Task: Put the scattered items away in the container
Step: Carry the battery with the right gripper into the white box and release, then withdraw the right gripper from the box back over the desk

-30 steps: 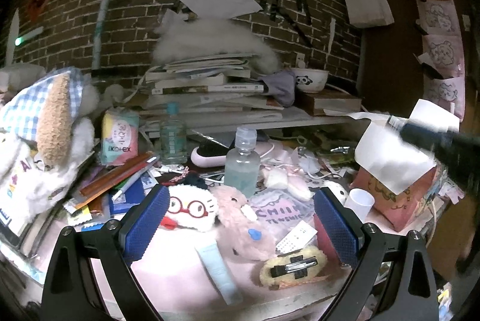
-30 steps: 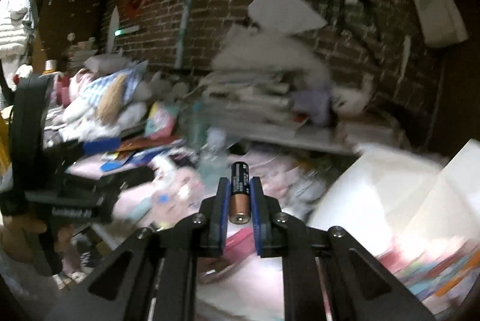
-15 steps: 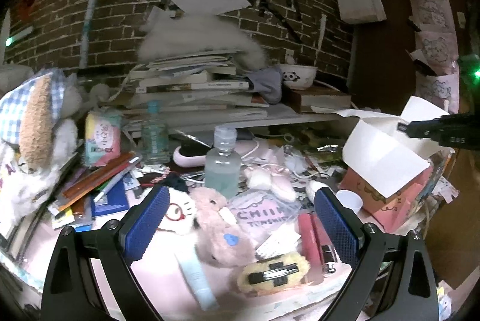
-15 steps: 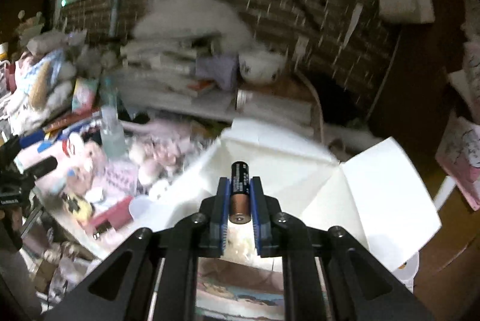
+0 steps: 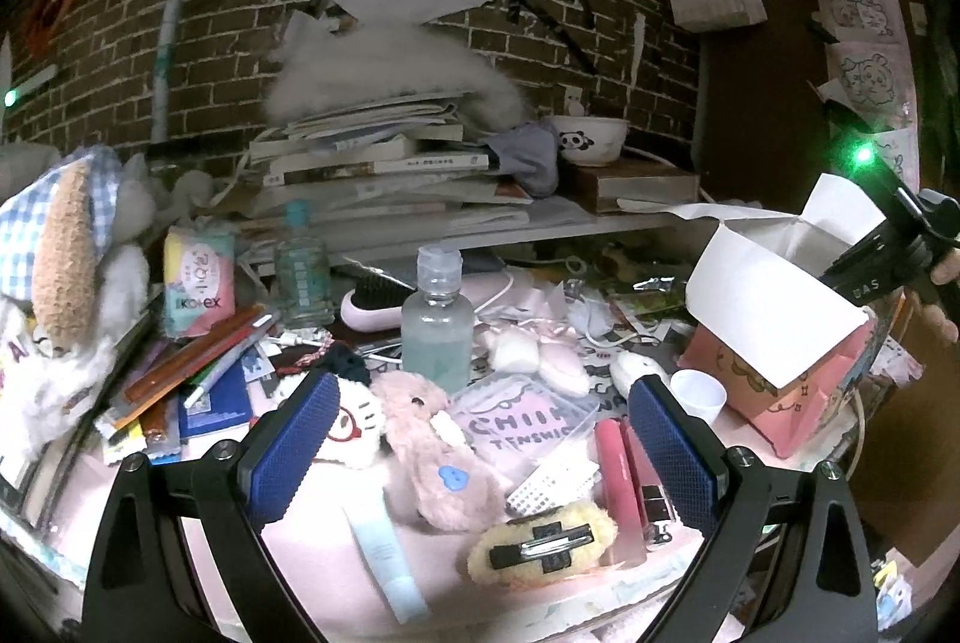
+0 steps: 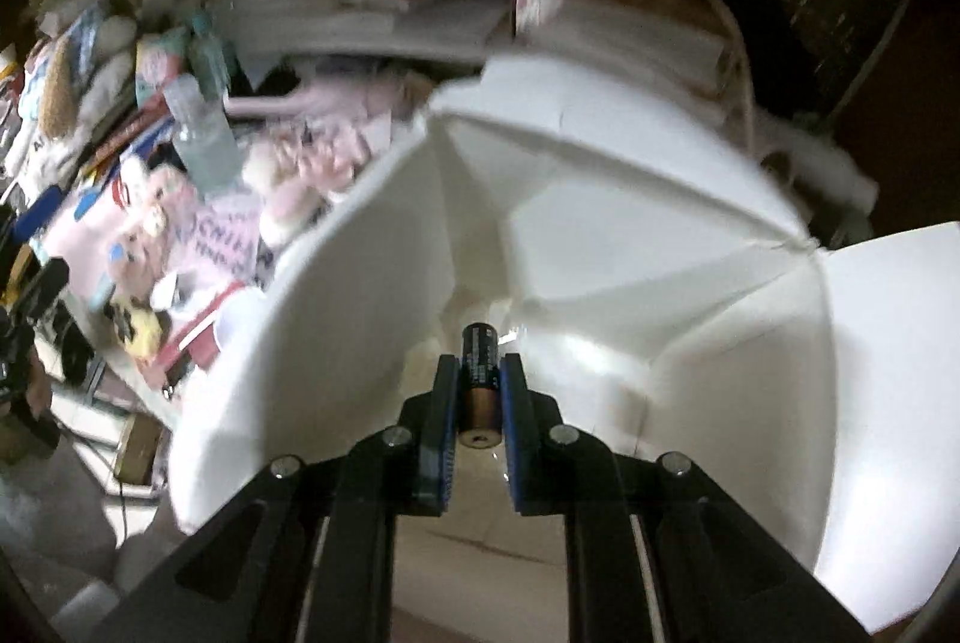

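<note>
My right gripper (image 6: pixel 479 379) is shut on a black-and-copper battery (image 6: pixel 479 373) and points down into the open white-flapped box (image 6: pixel 600 235). From the left wrist view that box (image 5: pixel 774 307) is pink outside and stands at the table's right, with the right gripper's body (image 5: pixel 888 247) above it. My left gripper (image 5: pixel 480 439) stands open over the scattered items: a pink plush (image 5: pixel 438 445), a clear bottle (image 5: pixel 435 319), a light blue tube (image 5: pixel 387 559), a fuzzy yellow hair clip (image 5: pixel 540 541) and a pink stapler (image 5: pixel 624 493). Nothing sits between its pads.
A stack of books (image 5: pixel 372 175) and a panda bowl (image 5: pixel 591 138) sit on a shelf against the brick wall. A plush toy in a checked hood (image 5: pixel 66 247) crowds the left. A small white cup (image 5: pixel 699 394) stands beside the box. Pens and booklets (image 5: pixel 192 373) lie at left.
The right gripper has swung right with the battery and tilted down over the open box. The left gripper has barely moved.
</note>
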The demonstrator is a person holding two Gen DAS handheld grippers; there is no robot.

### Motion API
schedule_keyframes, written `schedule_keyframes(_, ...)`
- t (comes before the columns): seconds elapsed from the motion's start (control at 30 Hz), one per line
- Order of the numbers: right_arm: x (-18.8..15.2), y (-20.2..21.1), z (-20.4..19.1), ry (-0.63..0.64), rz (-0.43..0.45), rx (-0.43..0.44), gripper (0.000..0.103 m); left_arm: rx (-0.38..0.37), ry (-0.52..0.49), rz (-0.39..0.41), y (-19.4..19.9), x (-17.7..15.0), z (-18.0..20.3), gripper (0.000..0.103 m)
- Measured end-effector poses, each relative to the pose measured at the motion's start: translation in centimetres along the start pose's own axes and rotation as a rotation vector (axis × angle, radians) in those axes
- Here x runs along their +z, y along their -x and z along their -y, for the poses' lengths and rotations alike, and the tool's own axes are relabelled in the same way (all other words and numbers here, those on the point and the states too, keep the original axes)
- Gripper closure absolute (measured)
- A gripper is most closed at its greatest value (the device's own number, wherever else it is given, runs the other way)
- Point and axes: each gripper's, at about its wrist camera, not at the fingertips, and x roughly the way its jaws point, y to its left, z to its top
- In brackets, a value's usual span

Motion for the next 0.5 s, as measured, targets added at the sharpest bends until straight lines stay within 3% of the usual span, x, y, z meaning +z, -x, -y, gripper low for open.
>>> schedule_keyframes(0.17,0.3,-0.9,0.6,0.006,-0.058,-0.024,0.092,0.005,-0.007,-0.007,-0.3,-0.1,0.2,0.007)
schedule_keyframes(0.3,0.1,-0.5,1.0,-0.009,-0.032,-0.023,0.089,0.002,-0.006,-0.012,-0.5,-0.3,0.1,0.007)
schedule_keyframes(0.33,0.1,-0.4,1.0,-0.013,-0.022,-0.023,0.083,0.001,-0.009,-0.011,-0.5,-0.3,0.2,0.007)
schedule_keyframes(0.37,0.1,-0.2,1.1,-0.020,-0.016,-0.019,0.062,0.002,-0.013,-0.009,-0.5,-0.3,0.3,0.007)
schedule_keyframes(0.43,0.2,0.2,1.4,-0.041,0.009,-0.018,0.038,0.011,-0.023,-0.010,-0.6,-0.5,0.4,0.007)
schedule_keyframes(0.5,0.3,1.2,1.4,-0.052,0.064,-0.041,0.037,0.028,-0.041,-0.012,-0.8,-0.8,0.5,0.007)
